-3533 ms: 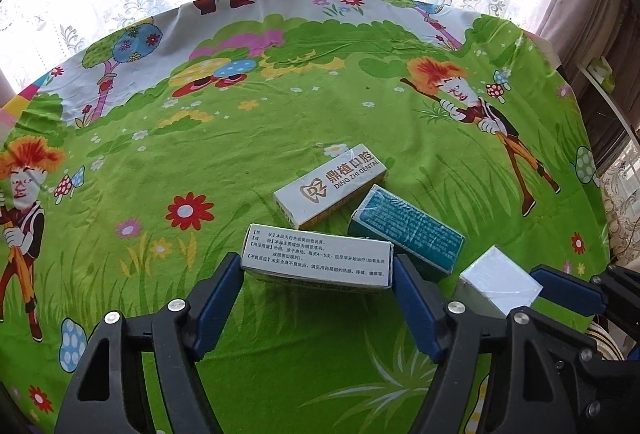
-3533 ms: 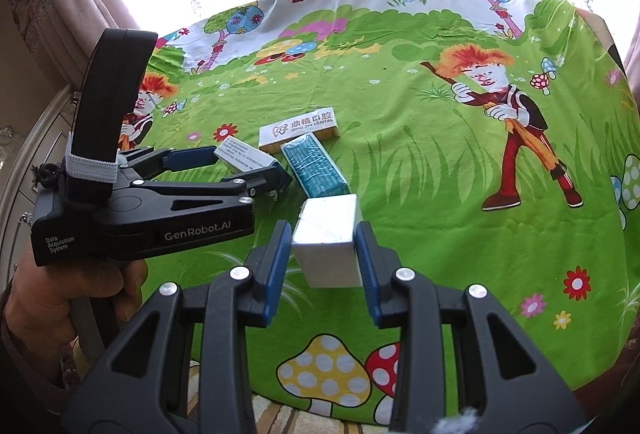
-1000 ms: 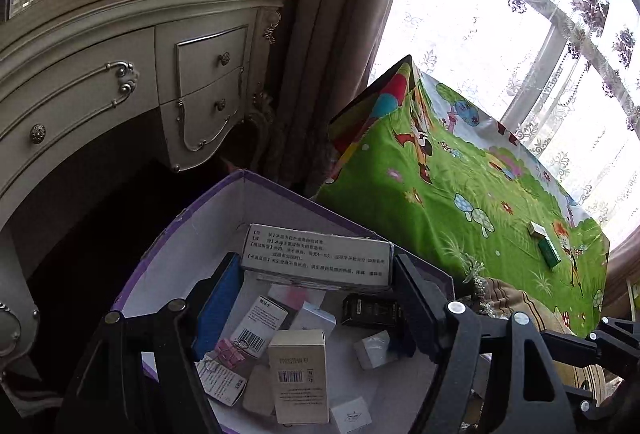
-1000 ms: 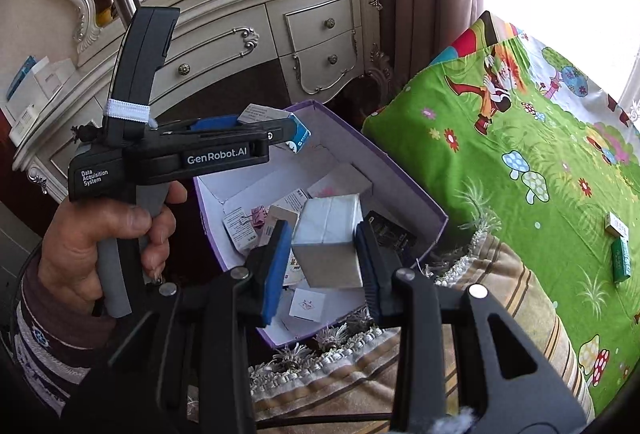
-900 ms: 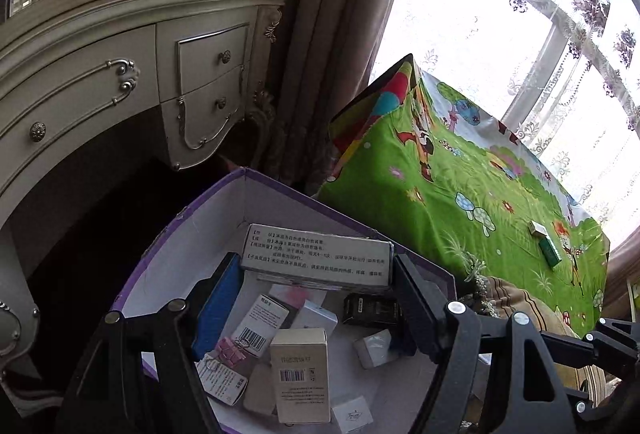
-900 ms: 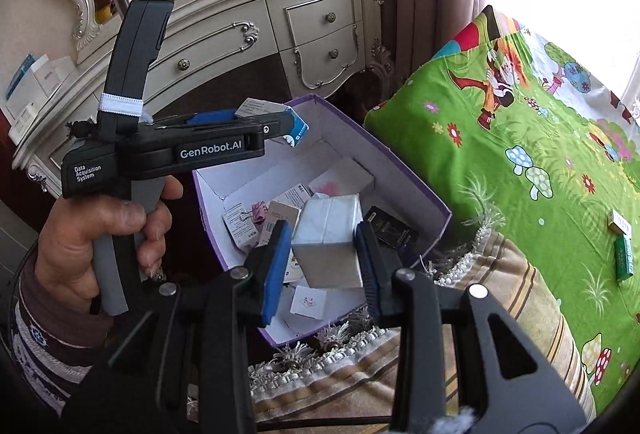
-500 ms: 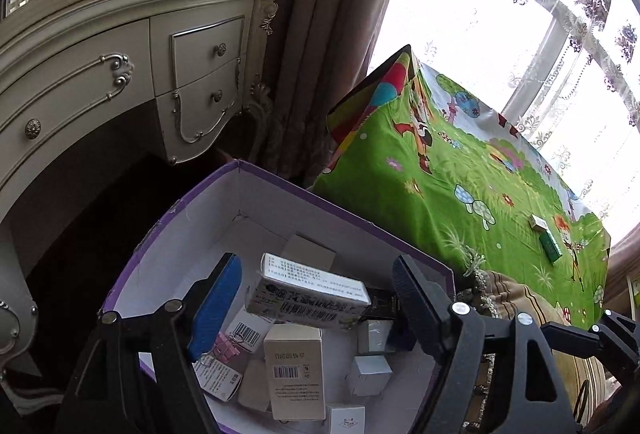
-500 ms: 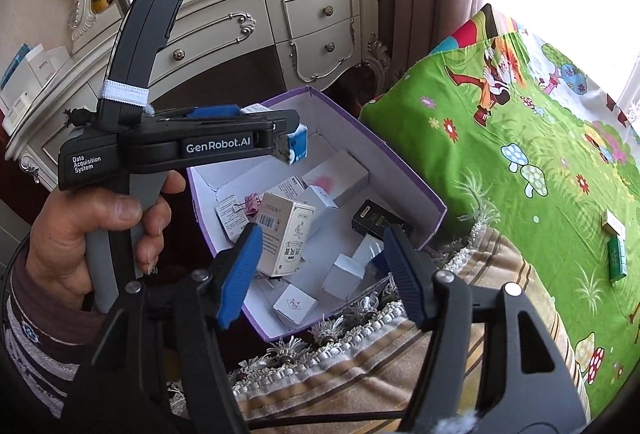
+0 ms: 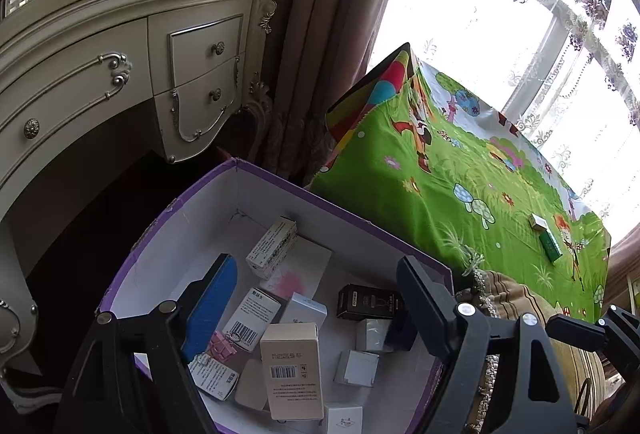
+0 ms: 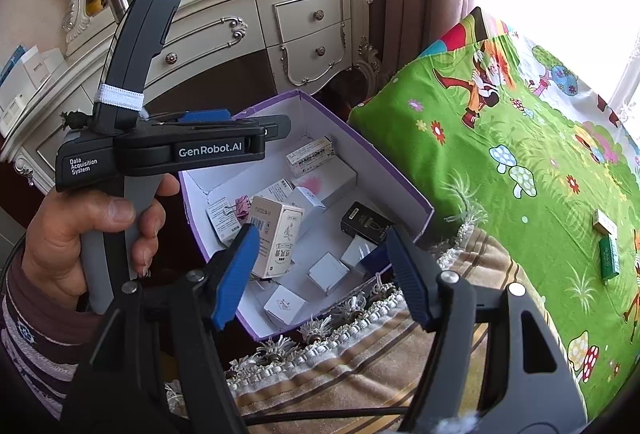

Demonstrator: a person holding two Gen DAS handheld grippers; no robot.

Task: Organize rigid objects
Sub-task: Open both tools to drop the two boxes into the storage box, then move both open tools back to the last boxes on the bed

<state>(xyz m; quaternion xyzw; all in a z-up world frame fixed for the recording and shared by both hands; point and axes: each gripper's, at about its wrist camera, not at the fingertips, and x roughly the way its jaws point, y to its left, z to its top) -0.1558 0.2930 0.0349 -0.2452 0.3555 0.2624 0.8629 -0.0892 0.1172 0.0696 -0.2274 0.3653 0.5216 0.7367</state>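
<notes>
A purple storage box (image 9: 304, 189) (image 10: 400, 175) with white walls holds several small cartons. The long white printed carton (image 9: 272, 248) (image 10: 310, 155) lies at its far end. A small white box (image 9: 356, 368) (image 10: 326, 272) lies near the front. My left gripper (image 9: 312, 294) is open and empty above the box; it also shows in the right wrist view (image 10: 240, 119). My right gripper (image 10: 320, 266) is open and empty over the box's near side. On the green cartoon cloth (image 9: 460, 169) (image 10: 520, 137) remain a white carton (image 9: 538, 222) (image 10: 604, 224) and a green carton (image 9: 550, 246) (image 10: 609, 258).
A cream dresser (image 9: 120, 73) (image 10: 260, 25) with drawers stands behind the box. Brown curtains (image 9: 320, 13) hang beside a bright window. A striped fringed blanket (image 10: 380, 346) lies between the box and the cloth. Inside the box are a black carton (image 9: 370, 302) and a tall cream carton (image 9: 292, 368).
Both grippers opened over the box. The long printed carton dropped from the left gripper to the box's far end. The small white box dropped from the right gripper into the box.
</notes>
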